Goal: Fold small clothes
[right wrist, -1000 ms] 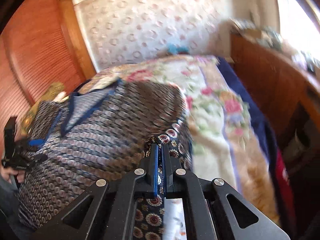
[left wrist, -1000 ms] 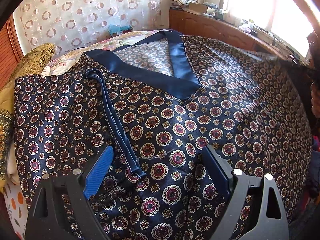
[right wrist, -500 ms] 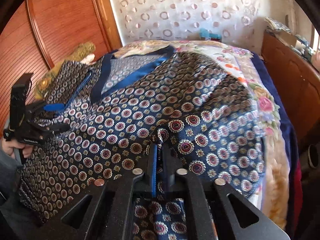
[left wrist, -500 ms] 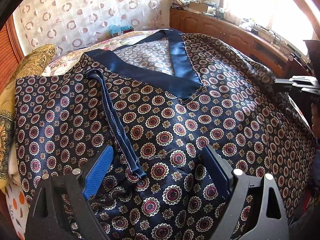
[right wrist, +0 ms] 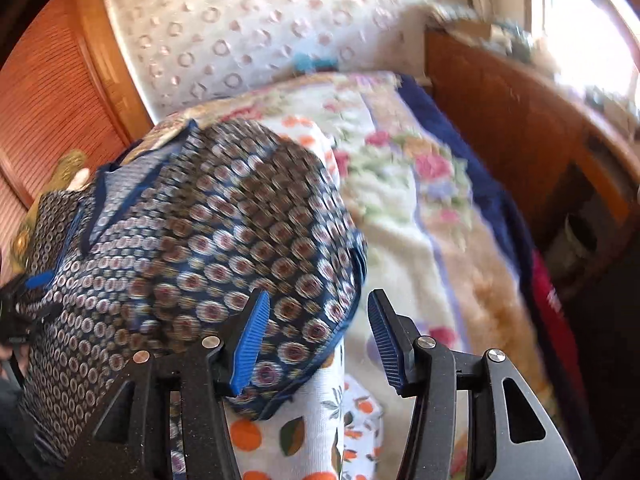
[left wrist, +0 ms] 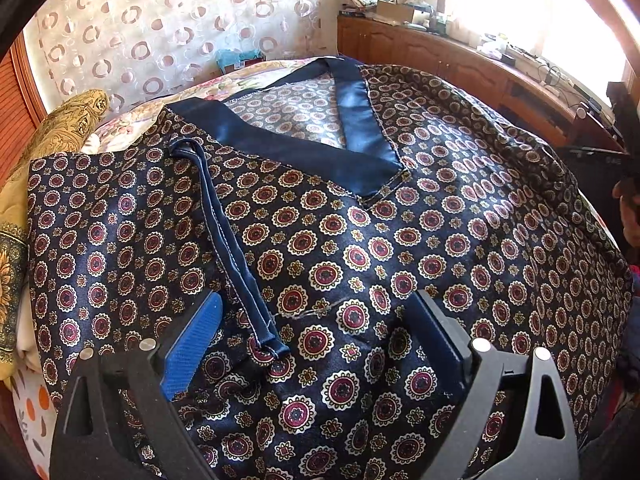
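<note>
Patterned satin top, navy with red-and-cream medallions and a plain blue V-neck band, lies spread across the bed over a floral blanket, its right side folded in on itself. A narrow blue strap lies loose on the front. A mustard cushion sits by the top's far left corner, an orange-print cloth pokes out beneath the near hem, and a wooden cabinet runs along the window side.

The left claw hovers spread over the lower front, the strap's end between its fingers, nothing pinched. The right claw stands spread at the top's folded edge; half a second ago it was pinching the fabric, and its jaws have just been opening, the cloth now lying free by the left finger.
</note>
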Demonstrator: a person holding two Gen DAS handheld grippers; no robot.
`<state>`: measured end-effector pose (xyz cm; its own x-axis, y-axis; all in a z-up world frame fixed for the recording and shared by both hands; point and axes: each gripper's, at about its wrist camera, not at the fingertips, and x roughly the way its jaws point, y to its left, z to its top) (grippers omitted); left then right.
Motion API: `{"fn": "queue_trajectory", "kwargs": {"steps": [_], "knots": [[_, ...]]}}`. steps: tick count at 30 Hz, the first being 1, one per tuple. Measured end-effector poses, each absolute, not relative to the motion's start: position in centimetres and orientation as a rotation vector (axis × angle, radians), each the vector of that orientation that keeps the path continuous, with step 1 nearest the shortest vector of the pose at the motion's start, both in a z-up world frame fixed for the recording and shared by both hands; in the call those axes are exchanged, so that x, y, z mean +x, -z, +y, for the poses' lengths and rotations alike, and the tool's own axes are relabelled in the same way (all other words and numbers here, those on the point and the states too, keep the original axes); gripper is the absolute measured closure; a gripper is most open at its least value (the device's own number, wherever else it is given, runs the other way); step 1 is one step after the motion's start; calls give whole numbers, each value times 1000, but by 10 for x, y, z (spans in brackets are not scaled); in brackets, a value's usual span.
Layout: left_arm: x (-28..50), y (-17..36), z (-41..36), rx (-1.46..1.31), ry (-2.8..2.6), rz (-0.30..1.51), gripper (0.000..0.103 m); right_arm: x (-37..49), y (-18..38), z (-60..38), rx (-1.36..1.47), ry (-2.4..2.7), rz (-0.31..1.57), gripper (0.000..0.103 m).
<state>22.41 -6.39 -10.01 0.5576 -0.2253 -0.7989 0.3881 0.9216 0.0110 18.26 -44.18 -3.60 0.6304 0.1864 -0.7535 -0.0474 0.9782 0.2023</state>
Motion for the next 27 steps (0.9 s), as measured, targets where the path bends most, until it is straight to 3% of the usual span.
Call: {"fn": "queue_trajectory", "kwargs": {"steps": [6,11,12,17,19,27], "knots": [[222,91,-67,153,388,933,9,186,56,-450,320,-177,921,49],[210,56,-78,119,460,836,9,185,65,-472,467,-220,938,49],[209,53,-80,125,464,824,9,183,65,-476,480,-225,940,52],[206,53,-88,144,465,823,9,187,53,-481,430,-227,910,88],[206,56,-87,144,457,831,9,185,47,-479,380,-194,892,96],[204,60,-76,137,433,829,9,181,-15,-462,179,-147,749,97]]}}
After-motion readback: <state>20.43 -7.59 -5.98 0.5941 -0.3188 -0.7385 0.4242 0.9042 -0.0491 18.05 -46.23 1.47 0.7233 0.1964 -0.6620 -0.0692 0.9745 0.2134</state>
